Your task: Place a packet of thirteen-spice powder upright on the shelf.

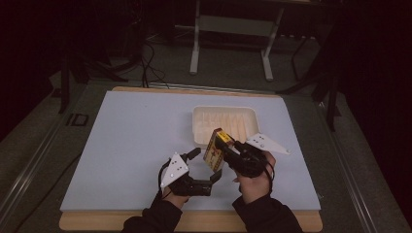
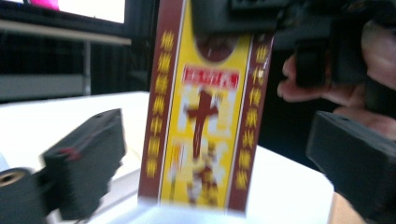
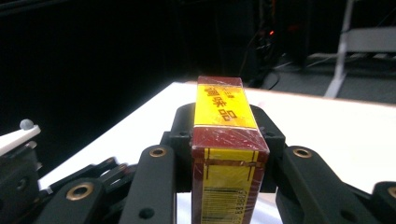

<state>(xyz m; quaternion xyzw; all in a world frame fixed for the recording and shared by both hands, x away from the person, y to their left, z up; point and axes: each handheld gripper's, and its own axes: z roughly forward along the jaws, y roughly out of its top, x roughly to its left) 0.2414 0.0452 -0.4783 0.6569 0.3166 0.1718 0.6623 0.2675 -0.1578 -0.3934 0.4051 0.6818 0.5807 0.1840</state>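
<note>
A pale matte board on a wooden table sits in a dark room. The right gripper pinches a glossy yellow-maroon box before a ribbed white tray; the left gripper is spread.

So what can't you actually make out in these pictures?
- Lettering on the yellow and maroon box: motion blur in the left gripper view smears it.
- The box's lower end: the right gripper view's bottom edge cuts it off.
- Inside of the white tray: too small and washed out in the high view to tell whether it holds anything.
</note>
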